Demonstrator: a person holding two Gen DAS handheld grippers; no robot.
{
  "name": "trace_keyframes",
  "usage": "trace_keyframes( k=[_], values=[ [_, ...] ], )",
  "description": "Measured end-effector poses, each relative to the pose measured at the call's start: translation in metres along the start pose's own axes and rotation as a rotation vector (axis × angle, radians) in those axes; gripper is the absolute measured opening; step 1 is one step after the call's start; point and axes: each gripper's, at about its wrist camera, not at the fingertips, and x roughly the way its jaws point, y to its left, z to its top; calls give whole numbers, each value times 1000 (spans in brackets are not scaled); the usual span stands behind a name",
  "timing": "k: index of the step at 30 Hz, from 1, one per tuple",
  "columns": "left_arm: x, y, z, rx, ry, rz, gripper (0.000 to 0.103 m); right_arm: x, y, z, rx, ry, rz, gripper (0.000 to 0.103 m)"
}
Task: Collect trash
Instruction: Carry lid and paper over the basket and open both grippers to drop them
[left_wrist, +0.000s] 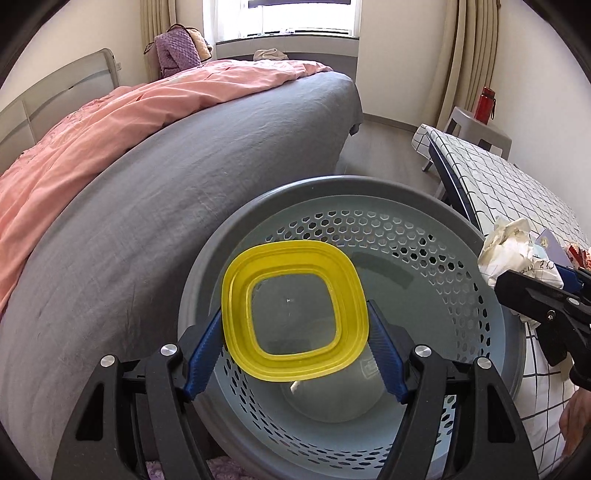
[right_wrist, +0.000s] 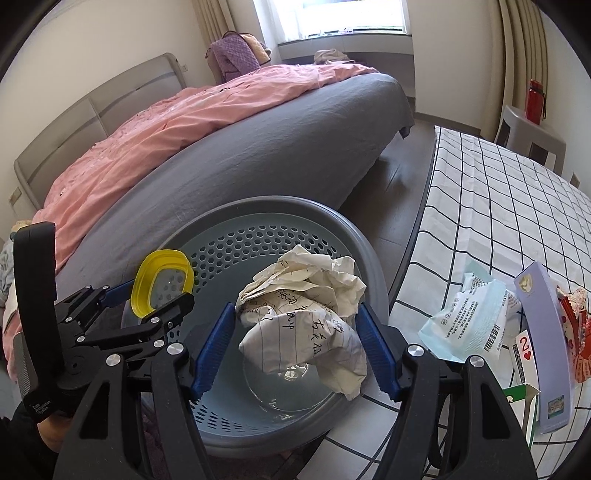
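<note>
My left gripper (left_wrist: 295, 314) is shut on a square clear lid with a yellow rim (left_wrist: 295, 251), its blue pads pressing on two opposite edges. The lid hangs over the mouth of a round grey perforated basket (left_wrist: 369, 188). My right gripper (right_wrist: 297, 317) is shut on a crumpled ball of handwritten lined paper (right_wrist: 306, 288), held above the same basket (right_wrist: 258, 206) near its right rim. The right wrist view shows the left gripper (right_wrist: 147, 301) and the lid (right_wrist: 142, 284) at the left. The left wrist view shows the right gripper (left_wrist: 546, 306) and the paper (left_wrist: 509, 243) at the right.
A clear round dish (right_wrist: 288, 391) lies in the basket's bottom. A bed with a grey sheet (left_wrist: 166, 206) and pink duvet is on the left. To the right, a checked cloth (right_wrist: 498, 206) carries a mask packet (right_wrist: 465, 325), a lavender box (right_wrist: 546, 332) and red wrappers (right_wrist: 580, 332).
</note>
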Motion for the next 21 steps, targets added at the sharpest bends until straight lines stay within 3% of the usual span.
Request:
trace_keyframes(
  k=[8, 12, 14, 21],
  values=[
    [-2, 5, 1, -24, 0, 5, 70, 0, 6, 9, -15, -26, 16, 69],
    [-3, 8, 3, -40, 5, 3, 72, -3, 5, 10, -7, -36, 19, 77],
    [-4, 9, 3, -43, 2, 8, 77, -3, 5, 10, -6, -37, 18, 78],
    [-4, 11, 2, -53, 5, 18, 77, -4, 4, 9, -3, -33, 7, 78]
  ],
)
